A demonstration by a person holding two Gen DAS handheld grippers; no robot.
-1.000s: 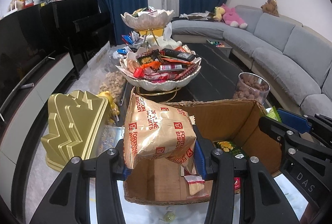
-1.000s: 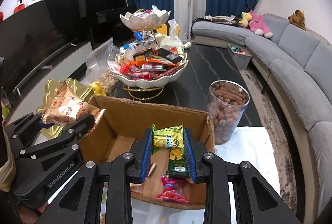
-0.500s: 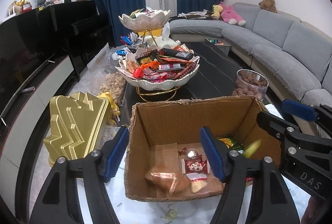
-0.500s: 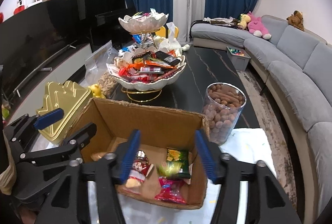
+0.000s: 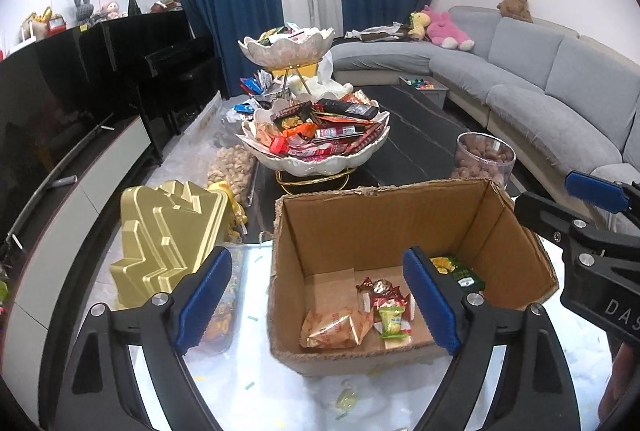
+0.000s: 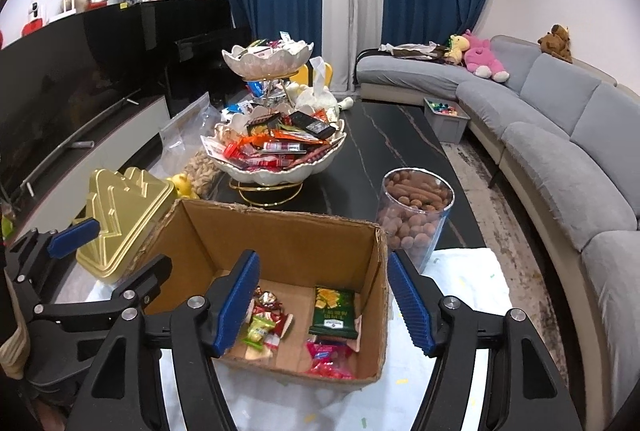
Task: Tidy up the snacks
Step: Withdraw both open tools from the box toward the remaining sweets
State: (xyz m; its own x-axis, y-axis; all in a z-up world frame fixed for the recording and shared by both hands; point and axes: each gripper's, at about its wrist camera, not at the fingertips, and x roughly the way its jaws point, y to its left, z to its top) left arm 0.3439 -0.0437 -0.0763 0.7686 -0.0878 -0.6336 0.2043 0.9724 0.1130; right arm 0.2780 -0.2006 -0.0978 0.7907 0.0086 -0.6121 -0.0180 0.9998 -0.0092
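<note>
An open cardboard box (image 5: 360, 223) stands on the white cloth in front of me. Over its left half my left gripper (image 5: 316, 271) hangs with its jaws opening and nothing between them. A tan biscuit packet (image 5: 334, 329) lies on the box floor below, beside small wrapped sweets (image 5: 384, 291). My right gripper (image 6: 323, 271) hovers over the same box (image 6: 288, 243), its jaws opening and nothing held. A green snack pack (image 6: 334, 311) lies flat under it, next to pink sweets (image 6: 330, 355). Behind the box stands a two-tier shell bowl (image 6: 276, 171) heaped with snacks.
A gold tree-shaped tin (image 5: 168, 231) sits left of the box, with a bag of nuts (image 5: 232, 171) behind it. A clear jar of brown snacks (image 6: 414, 215) stands at the box's right. A grey sofa (image 6: 560, 135) curves along the right, a black cabinet (image 6: 100, 71) along the left.
Both grippers let go: the biscuit packet fell from the left one and the green pack from the right one into the box. Both pairs of jaws spread wider.
</note>
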